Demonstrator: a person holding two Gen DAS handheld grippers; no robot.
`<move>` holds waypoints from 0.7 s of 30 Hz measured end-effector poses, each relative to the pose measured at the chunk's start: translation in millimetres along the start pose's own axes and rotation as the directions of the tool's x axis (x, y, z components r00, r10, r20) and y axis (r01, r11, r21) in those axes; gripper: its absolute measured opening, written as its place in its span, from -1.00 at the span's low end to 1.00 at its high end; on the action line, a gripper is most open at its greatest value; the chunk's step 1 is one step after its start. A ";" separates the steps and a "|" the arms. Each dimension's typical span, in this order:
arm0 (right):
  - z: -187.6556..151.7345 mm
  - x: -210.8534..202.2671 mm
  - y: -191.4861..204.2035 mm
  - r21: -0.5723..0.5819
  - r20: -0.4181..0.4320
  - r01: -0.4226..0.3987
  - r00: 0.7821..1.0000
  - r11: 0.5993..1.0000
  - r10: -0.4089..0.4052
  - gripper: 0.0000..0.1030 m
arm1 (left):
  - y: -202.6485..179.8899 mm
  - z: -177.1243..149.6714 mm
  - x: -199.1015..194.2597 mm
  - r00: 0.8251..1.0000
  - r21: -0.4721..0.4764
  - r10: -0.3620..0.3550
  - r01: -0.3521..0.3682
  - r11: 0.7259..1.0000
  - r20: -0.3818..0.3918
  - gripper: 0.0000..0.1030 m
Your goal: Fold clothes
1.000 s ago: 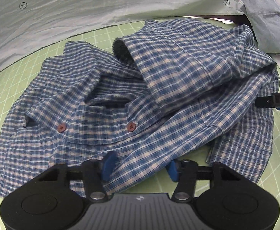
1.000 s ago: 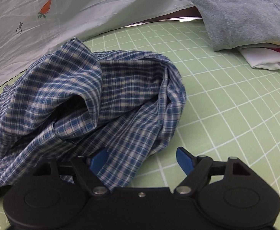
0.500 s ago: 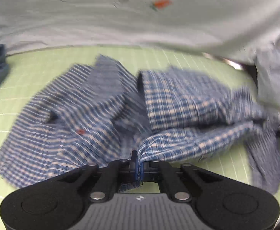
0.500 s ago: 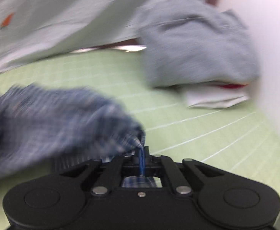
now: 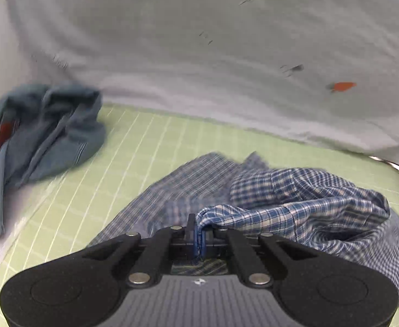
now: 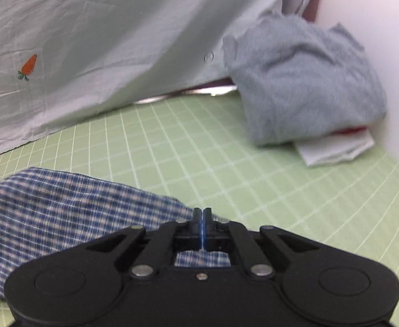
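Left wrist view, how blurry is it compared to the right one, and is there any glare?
Left wrist view: motion-smeared, the plaid shirt and blue garment soft. Right wrist view: sharper mat grid, grey clothes slightly soft, a small bright glint along the mat's far edge.
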State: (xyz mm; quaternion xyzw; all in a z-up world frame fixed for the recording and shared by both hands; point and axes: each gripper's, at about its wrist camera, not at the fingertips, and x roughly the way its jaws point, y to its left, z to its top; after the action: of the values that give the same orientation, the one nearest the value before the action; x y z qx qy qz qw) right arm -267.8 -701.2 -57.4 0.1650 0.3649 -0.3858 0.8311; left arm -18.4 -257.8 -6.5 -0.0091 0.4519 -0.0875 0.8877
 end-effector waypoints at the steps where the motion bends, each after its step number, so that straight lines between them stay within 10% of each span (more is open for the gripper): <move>1: -9.2 1.8 2.3 0.020 -0.022 0.004 1.000 1.000 -0.004 -0.85 | 7.1 -2.1 5.4 1.000 -0.012 0.009 -0.009 1.000 -0.018 -0.84; 7: -41.7 6.1 -0.2 0.087 -0.098 0.082 0.992 0.993 -0.074 -0.24 | 3.0 -20.9 9.9 1.000 -0.033 -0.014 0.013 0.999 -0.015 -0.45; 11: -45.4 6.2 -12.1 0.117 -0.094 0.098 0.992 0.988 -0.087 0.54 | -12.6 -26.6 10.1 1.000 -0.024 -0.017 0.017 1.000 0.004 0.04; 21: -50.6 36.6 -30.5 0.180 -0.167 0.045 0.986 0.983 -0.014 0.30 | -32.8 -41.1 -3.0 0.999 -0.043 0.005 -0.003 0.999 0.036 0.39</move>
State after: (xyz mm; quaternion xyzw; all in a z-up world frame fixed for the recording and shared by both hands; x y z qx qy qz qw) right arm -299.3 -711.9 -118.4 0.2667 0.3978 -0.4151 0.7735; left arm -58.0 -287.0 -25.3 -0.0288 0.4377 -0.0757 0.8955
